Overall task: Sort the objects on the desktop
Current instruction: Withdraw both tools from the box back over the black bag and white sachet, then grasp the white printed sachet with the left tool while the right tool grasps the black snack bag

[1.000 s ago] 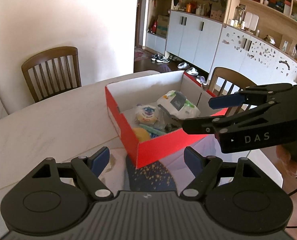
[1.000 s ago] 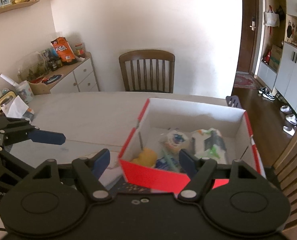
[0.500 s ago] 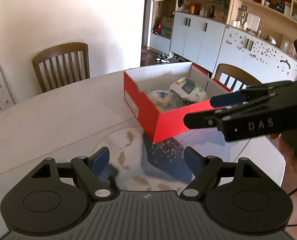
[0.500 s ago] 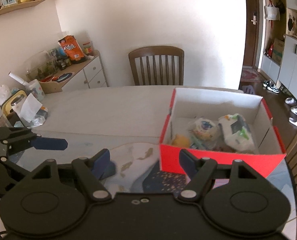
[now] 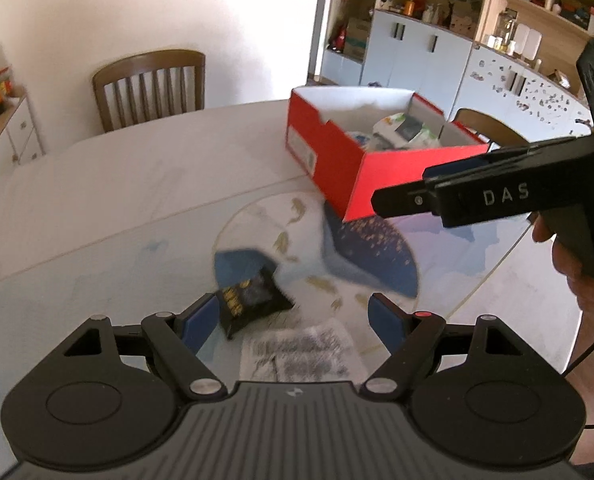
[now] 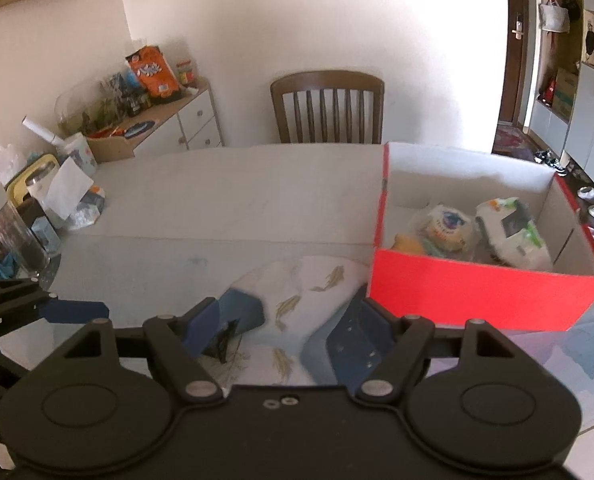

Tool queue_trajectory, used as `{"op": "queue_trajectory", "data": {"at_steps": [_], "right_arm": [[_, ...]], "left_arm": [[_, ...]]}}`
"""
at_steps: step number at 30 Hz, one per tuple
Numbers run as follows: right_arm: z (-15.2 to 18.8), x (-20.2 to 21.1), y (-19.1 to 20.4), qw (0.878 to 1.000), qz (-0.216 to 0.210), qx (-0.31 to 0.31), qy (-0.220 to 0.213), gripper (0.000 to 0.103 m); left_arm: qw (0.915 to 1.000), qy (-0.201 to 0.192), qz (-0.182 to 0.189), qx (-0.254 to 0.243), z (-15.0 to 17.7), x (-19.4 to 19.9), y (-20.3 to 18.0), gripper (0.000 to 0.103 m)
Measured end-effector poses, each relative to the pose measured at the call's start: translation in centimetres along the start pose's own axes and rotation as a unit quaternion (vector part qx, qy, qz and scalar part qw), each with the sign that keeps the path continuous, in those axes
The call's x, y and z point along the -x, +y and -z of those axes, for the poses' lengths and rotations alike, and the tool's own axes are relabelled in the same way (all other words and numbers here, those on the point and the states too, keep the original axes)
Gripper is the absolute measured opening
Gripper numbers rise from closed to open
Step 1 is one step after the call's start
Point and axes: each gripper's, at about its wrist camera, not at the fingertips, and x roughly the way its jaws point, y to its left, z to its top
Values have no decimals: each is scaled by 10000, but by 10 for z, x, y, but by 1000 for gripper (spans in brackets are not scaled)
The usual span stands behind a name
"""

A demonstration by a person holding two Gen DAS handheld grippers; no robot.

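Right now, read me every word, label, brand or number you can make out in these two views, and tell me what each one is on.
"DAS": white letters on the side of the right gripper, seen from the left wrist.
White label on the end of the red box: too blurred to read.
Black packet with yellow print: unreadable.
Printed white sheet beside it: blurred.
Orange snack bag on the sideboard: logo too small.
Packs inside the box: unreadable.

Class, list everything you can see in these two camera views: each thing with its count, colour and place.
Box: one, red, table's right side.
Packets in box: several, mostly white, one yellow.
Black packet: one, black and gold, on the mat near the left hand-held gripper.
Printed paper: one, white, beside it.
Chair: one, brown, far side.
Sideboard: one, white, cluttered.
Left hand-held gripper: open.
Right hand-held gripper: open.
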Motion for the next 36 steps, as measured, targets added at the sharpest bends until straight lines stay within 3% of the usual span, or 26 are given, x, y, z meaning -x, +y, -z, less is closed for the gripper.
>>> {"op": "queue_trajectory", "data": {"at_steps": [11, 19, 25, 30, 36], "right_arm": [[14, -40, 25, 9994, -83, 140, 316, 76], [20, -71, 40, 9978, -159, 278, 588, 76], [18, -90, 50, 9960, -308, 397, 734, 76], [15, -106, 56, 9933, -437, 518, 939, 76], [15, -122, 59, 9908, -490, 529, 1146, 76]], "left_arm": [[9994, 233, 119, 238, 38, -23, 16, 81], [9997, 154, 184, 53, 51, -46, 14, 81], [9960, 4, 439, -779, 59, -54, 4, 81], [9844, -89, 943, -1480, 55, -64, 2, 82], [9713, -150, 1233, -2028, 50, -75, 2, 82]]}}
